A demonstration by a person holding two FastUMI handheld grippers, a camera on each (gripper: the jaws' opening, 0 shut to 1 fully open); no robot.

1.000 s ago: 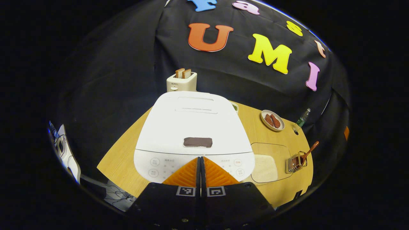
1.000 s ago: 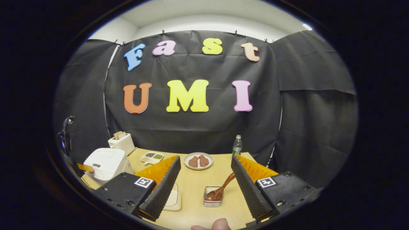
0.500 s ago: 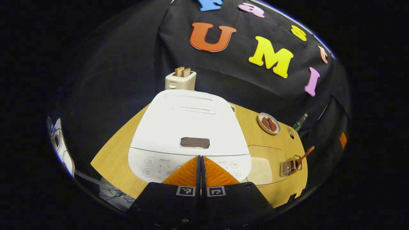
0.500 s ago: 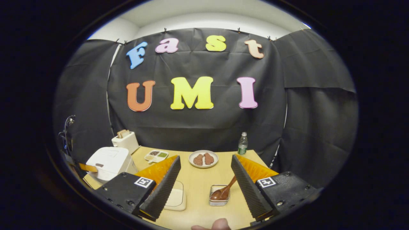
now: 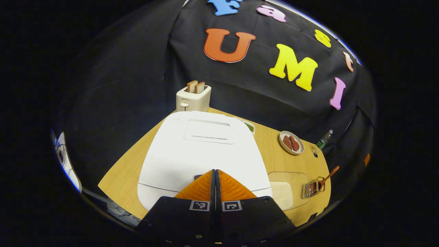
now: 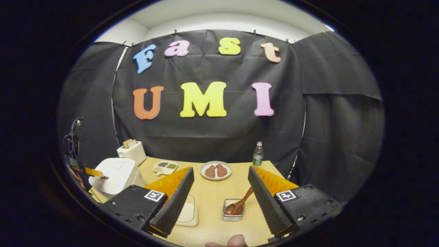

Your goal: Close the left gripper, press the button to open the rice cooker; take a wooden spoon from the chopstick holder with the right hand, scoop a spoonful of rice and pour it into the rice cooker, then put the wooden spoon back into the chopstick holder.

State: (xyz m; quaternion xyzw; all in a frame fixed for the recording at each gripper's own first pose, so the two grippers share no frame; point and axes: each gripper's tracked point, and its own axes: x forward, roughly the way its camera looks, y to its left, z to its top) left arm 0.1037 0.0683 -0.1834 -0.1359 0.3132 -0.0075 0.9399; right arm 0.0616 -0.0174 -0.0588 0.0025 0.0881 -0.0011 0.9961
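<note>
The rice cooker sits at the near left corner of the wooden table, lid down, and serves here as the reference for everything else. In the left gripper view the left gripper has its two fingers pressed flat together with nothing between them, tips right over the dark release button at the lid's front edge; a sliver of the button peeks out beside the tips. Joined fingers make one blunt point, which I judge suits pushing a small latch. Whether the tips already touch the button cannot be told.

Just right of the cooker lies a clear tray of rice, and beyond that tray, near the table's right edge, the wire chopstick holder with the wooden spoon leaning out of it, handle up. In the right gripper view the right gripper hangs wide open and empty, fingers framing the holder and the spoon, probably waiting for the lid.

Behind the cooker stands a toaster with bread, close enough that the rising lid should be watched. A plate of meat and a bottle stand well off to the right rear, leaving bare tabletop between holder, tray and cooker for the scoop's path.
</note>
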